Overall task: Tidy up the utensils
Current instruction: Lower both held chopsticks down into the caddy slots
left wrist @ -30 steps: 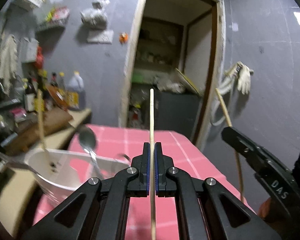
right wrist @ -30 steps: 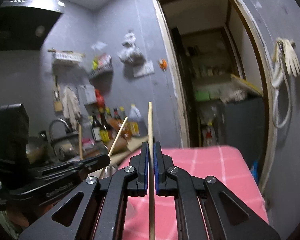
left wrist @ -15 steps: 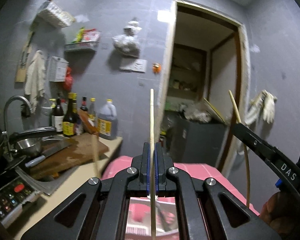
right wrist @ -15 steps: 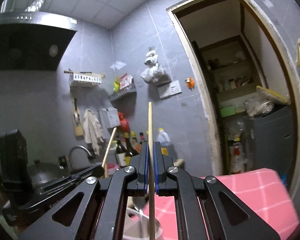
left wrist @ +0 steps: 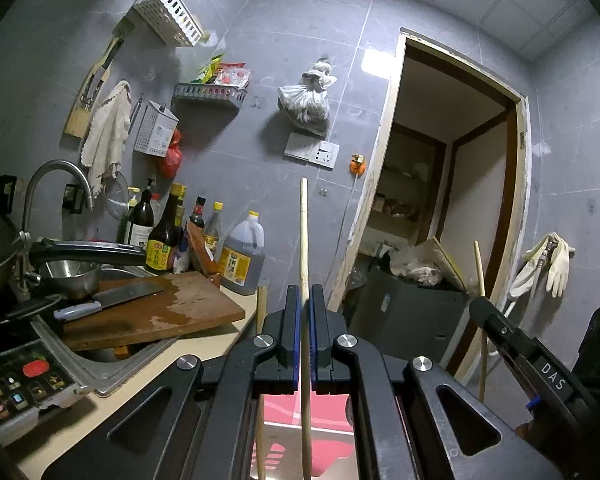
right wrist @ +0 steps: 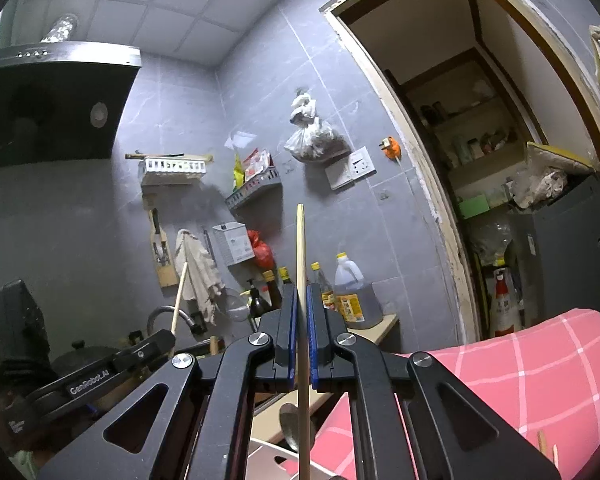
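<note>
- Two tools, each clamped on one chopstick.
- Our left tool (left wrist: 305, 300) grips a chopstick (left wrist: 304, 240) that stands upright between its pads, tip high above them.
- Our right tool (right wrist: 300, 300) pinches its chopstick (right wrist: 300, 256) likewise; a spoon (right wrist: 290, 424) and pink surface (right wrist: 540, 368) lie below.

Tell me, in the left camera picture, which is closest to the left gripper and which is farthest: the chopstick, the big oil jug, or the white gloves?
1. The chopstick: pinched in the left gripper, sticking straight up.
2. The big oil jug: on the counter, a little to the left.
3. The white gloves: hanging on the wall, far right, past the doorway.
</note>
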Demonstrator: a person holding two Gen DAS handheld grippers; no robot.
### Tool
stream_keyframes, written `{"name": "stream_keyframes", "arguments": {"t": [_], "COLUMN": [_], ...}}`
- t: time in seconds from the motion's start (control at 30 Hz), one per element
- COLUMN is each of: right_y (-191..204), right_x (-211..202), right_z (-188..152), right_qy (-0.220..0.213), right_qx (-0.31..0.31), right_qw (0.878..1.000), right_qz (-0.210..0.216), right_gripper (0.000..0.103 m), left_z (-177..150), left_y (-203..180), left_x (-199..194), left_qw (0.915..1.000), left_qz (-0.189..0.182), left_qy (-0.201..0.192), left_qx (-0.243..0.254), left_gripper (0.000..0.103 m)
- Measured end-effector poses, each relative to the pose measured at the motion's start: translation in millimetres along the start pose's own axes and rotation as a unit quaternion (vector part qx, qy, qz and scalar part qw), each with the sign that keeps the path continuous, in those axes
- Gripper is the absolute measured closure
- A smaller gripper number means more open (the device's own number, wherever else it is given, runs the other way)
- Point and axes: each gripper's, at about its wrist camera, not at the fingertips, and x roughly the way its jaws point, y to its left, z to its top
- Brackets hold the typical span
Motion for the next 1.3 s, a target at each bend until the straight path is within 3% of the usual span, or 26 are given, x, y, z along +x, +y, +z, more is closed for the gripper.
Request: {"name": "stream_keyframes", "arguments": {"t": [0.6, 0.93, 1.3], "right_y": [8.4, 12.2, 14.6], "right_x": [10.1, 9.8, 9.4], "right_z": [-36.9, -46.3, -49.1], "right_qy": [-0.016, -0.006, 0.005], "right_qx": [-0.054, -0.068, -0.072], "right_qw": [0.998, 0.997, 0.997], "right_qz": [-0.031, -0.027, -0.022], "right_gripper": [0.1, 0.099, 0.099], "left_z": [-28.6, -39.0, -47.9], "left_y": [-1.6, -15.0, -20.0], "left_x": [14.6, 5.8, 12.5], "left_qw": [1.0, 0.9982, 0.9957], "left_qz": [0.002, 0.012, 0.016], "left_qy": [0.001, -0.034, -0.038], "left_qx": [-0.007, 0.048, 0.082], "left_gripper": [0.101, 0.101, 0.101]}}
